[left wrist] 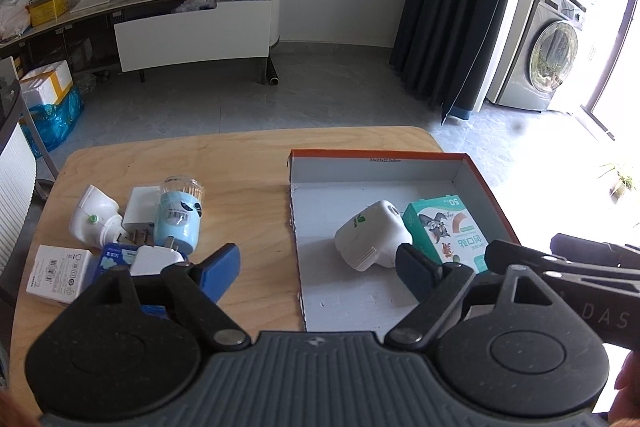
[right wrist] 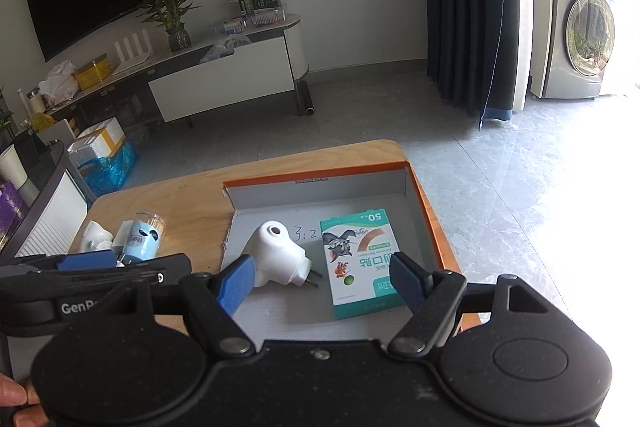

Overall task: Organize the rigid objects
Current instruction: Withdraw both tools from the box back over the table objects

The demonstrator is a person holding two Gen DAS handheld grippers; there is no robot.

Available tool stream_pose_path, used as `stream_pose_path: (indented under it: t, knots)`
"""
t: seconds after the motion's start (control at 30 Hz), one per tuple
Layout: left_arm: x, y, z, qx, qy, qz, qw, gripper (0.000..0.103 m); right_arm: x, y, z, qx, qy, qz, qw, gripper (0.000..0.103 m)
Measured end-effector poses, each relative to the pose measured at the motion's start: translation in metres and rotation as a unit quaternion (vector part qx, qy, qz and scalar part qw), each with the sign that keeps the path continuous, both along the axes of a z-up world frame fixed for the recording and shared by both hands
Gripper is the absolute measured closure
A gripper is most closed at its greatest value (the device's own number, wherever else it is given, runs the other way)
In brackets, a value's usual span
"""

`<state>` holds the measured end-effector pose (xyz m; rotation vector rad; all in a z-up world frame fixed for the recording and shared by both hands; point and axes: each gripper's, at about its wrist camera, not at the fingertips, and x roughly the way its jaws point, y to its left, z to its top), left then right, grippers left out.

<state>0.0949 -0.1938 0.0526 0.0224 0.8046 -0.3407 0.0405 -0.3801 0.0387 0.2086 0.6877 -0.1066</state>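
Observation:
An open orange-rimmed cardboard box [left wrist: 376,151] [right wrist: 316,173] sits on the right of the wooden table [left wrist: 240,163]. Inside it lie a white plug-in device [left wrist: 372,235] [right wrist: 276,251] and a green bandage carton [left wrist: 452,231] [right wrist: 360,259]. My left gripper [left wrist: 318,273] hangs open over the box's left wall, with nothing between its fingers. My right gripper [right wrist: 322,283] stands open above the box, over the device and carton without touching either. On the table's left lie a pale blue toothpick jar [left wrist: 178,215] [right wrist: 142,237], a white plug [left wrist: 96,215], a white charger [left wrist: 154,259] and a white carton [left wrist: 60,267].
The table's far edge drops to a grey tiled floor. A dark cabinet edge [left wrist: 12,131] stands close on the left. Beyond are a TV bench [left wrist: 192,39], a dark curtain [left wrist: 460,7] and a washing machine [left wrist: 548,63]. A hand [right wrist: 16,399] grips the handle at lower left.

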Motion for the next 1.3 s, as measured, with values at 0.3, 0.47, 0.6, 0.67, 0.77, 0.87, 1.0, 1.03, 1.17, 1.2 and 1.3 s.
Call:
stream_pose_path:
  t: [0.3, 0.47, 0.6, 0.67, 0.77, 0.87, 1.0, 1.03, 1.17, 1.2, 1.3]
  knots:
    - [-0.004, 0.025, -0.001, 0.005, -0.004, 0.017, 0.9998, 0.016, -0.001, 0.023, -0.001, 0.001, 0.003, 0.018, 1.0, 0.015]
    - [-0.007, 0.035, -0.001, 0.007, -0.008, 0.023, 0.9997, 0.016, -0.002, 0.036, -0.002, -0.001, 0.005, 0.031, 1.0, 0.015]
    - [-0.009, 0.046, -0.002, 0.008, -0.011, 0.029, 0.9995, 0.016, -0.002, 0.046, -0.003, -0.002, 0.009, 0.039, 0.999, 0.015]
    - [-0.01, 0.051, -0.002, 0.007, -0.01, 0.031, 0.9994, 0.016, -0.002, 0.052, -0.004, -0.003, 0.01, 0.045, 0.999, 0.015]
    - [-0.012, 0.061, -0.003, 0.007, -0.011, 0.038, 0.9992, 0.016, -0.002, 0.061, -0.004, -0.004, 0.011, 0.053, 0.999, 0.015]
    - [-0.014, 0.07, -0.005, 0.008, -0.008, 0.044, 0.999, 0.016, -0.001, 0.07, -0.006, -0.005, 0.015, 0.062, 0.998, 0.015]
    - [-0.014, 0.082, -0.006, 0.007, -0.007, 0.052, 0.9986, 0.016, 0.001, 0.082, -0.007, -0.007, 0.018, 0.075, 0.997, 0.015]
    - [-0.014, 0.085, -0.006, 0.007, -0.006, 0.055, 0.9985, 0.016, 0.001, 0.086, -0.007, -0.008, 0.018, 0.077, 0.997, 0.015]
    - [-0.015, 0.096, -0.007, 0.006, -0.006, 0.065, 0.9978, 0.016, 0.003, 0.099, -0.008, -0.01, 0.021, 0.089, 0.996, 0.015]
    - [-0.015, 0.099, -0.008, 0.006, -0.005, 0.068, 0.9977, 0.016, 0.005, 0.101, -0.009, -0.01, 0.023, 0.092, 0.995, 0.015]
    - [-0.014, 0.108, -0.008, 0.005, -0.004, 0.074, 0.9972, 0.016, 0.008, 0.109, -0.01, -0.012, 0.026, 0.099, 0.995, 0.015]
